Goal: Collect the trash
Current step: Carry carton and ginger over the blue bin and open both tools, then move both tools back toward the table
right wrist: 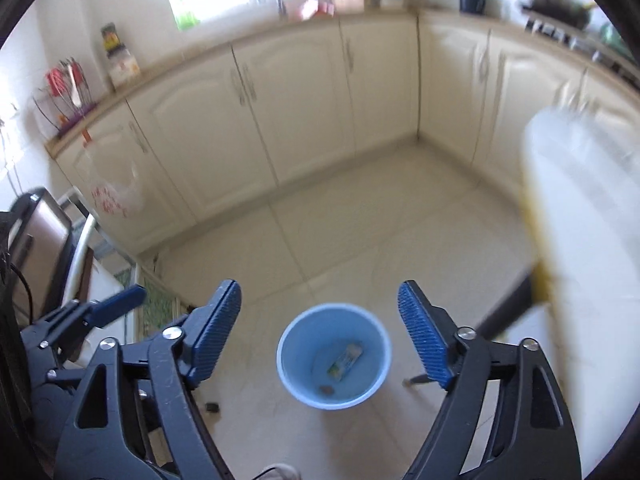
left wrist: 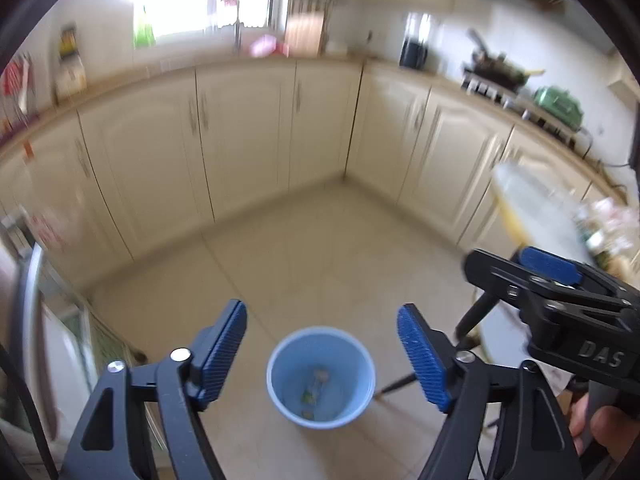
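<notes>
A light blue bin (left wrist: pixel 321 376) stands on the tiled floor below both grippers; it also shows in the right wrist view (right wrist: pixel 333 354). A small green and white wrapper (right wrist: pixel 345 361) and a few scraps lie at its bottom. My left gripper (left wrist: pixel 322 354) is open and empty, high above the bin. My right gripper (right wrist: pixel 320 334) is open and empty too, also above the bin. The right gripper shows at the right edge of the left wrist view (left wrist: pixel 560 284); the left one shows at the left edge of the right wrist view (right wrist: pixel 92 312).
Cream kitchen cabinets (left wrist: pixel 248 128) line the far walls under a worktop. A white table edge (right wrist: pixel 580 220) with a dark leg (right wrist: pixel 508 312) stands on the right. A white appliance (left wrist: pixel 52 344) is on the left. A stove with a pan (left wrist: pixel 500 72) is at the far right.
</notes>
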Demonstrator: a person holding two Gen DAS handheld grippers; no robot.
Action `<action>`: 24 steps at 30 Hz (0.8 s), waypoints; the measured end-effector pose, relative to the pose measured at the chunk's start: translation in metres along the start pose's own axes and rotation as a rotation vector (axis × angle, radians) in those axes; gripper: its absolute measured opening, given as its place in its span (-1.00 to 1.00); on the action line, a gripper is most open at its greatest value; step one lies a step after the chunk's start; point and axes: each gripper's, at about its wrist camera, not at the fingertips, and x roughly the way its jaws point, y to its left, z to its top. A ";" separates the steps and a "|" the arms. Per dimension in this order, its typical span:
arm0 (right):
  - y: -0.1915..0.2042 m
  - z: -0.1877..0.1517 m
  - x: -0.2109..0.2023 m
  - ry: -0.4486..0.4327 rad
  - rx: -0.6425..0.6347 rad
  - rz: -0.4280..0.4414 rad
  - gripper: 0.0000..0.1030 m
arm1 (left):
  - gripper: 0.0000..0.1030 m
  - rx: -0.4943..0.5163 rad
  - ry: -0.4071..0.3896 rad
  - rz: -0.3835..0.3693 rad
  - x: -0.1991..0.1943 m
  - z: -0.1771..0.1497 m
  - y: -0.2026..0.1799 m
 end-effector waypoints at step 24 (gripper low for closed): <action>0.002 -0.060 -0.427 -0.614 -0.002 -0.268 1.00 | 0.99 0.152 -0.552 -0.059 -0.298 -0.139 -0.171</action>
